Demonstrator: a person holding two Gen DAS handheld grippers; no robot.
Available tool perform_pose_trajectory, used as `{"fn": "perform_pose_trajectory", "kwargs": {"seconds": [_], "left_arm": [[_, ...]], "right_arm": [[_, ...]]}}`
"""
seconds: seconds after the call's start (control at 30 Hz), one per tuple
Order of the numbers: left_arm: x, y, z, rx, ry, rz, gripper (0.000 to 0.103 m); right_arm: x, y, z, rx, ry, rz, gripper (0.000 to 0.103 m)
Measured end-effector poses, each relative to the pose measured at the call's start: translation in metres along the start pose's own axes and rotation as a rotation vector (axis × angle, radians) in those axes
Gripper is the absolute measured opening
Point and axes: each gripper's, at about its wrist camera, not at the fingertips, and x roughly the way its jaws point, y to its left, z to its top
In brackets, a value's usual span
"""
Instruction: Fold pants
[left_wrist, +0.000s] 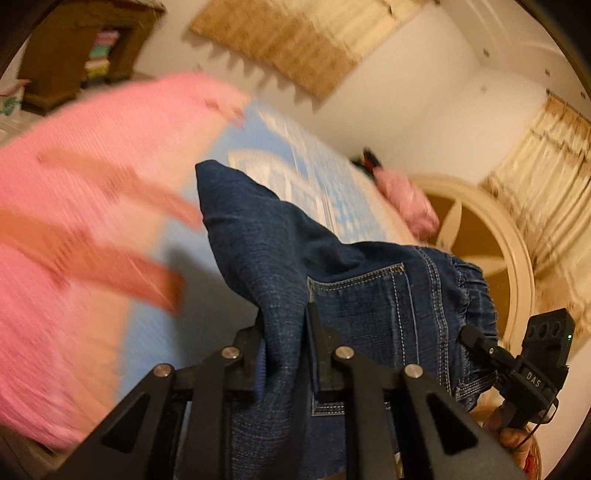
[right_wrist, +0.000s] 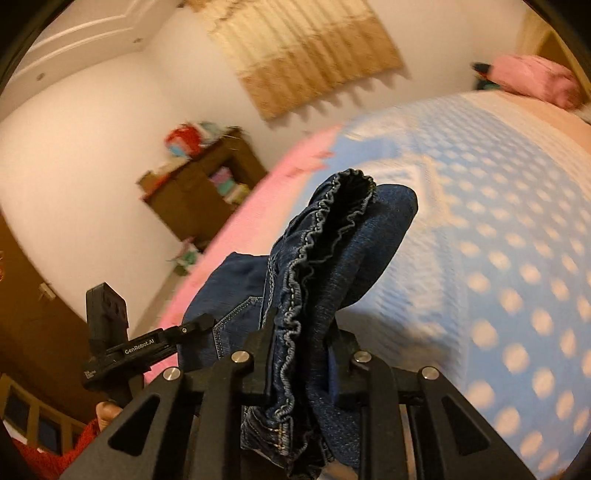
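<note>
the right tool (right_wrist: 301, 336) clamps the ruffled elastic waistband of the dark denim pants (right_wrist: 343, 251), lifted above a blue polka-dot bed (right_wrist: 498, 221); the left tool (right_wrist: 201, 323) touches the denim alongside.

Blue dotted bedspread (right_wrist: 498, 221), pink pillow (right_wrist: 532, 79), brown wooden shelf (right_wrist: 199, 188), beige curtain (right_wrist: 306, 51)
</note>
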Motion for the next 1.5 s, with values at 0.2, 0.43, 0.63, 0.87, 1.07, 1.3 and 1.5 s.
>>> {"fn": "perform_pose_trajectory", "kwargs": {"seconds": [0.2, 0.43, 0.63, 0.87, 1.07, 1.3, 1.5], "left_arm": [[-0.051, 0.039, 0.087, 0.044, -0.193, 0.145, 0.018], [-0.052, 0.094, 0.161, 0.082, -0.312, 0.338, 0.018], [-0.004, 0.154, 0.175, 0.014, -0.301, 0.459, 0.018], [0.037, 0.208, 0.155, -0.017, -0.217, 0.617, 0.015], [0.010, 0.240, 0.145, -0.059, -0.191, 0.739, 0.015], [-0.017, 0.250, 0.140, -0.115, -0.186, 0.718, 0.015], [0.012, 0.221, 0.147, -0.054, -0.172, 0.670, 0.015]], "right_arm": [[0.080, 0.065, 0.069, -0.106, -0.017, 0.139, 0.022], [0.211, 0.114, 0.124, -0.175, -0.010, 0.249, 0.022], [0.321, 0.125, 0.137, -0.217, 0.064, 0.239, 0.022], [0.405, 0.092, 0.105, -0.271, 0.149, 0.074, 0.021], [0.437, 0.066, 0.084, -0.255, 0.187, -0.071, 0.035], [0.408, 0.058, 0.092, -0.193, 0.089, -0.136, 0.045], [0.348, 0.106, 0.086, -0.351, -0.032, -0.088, 0.046]]}}
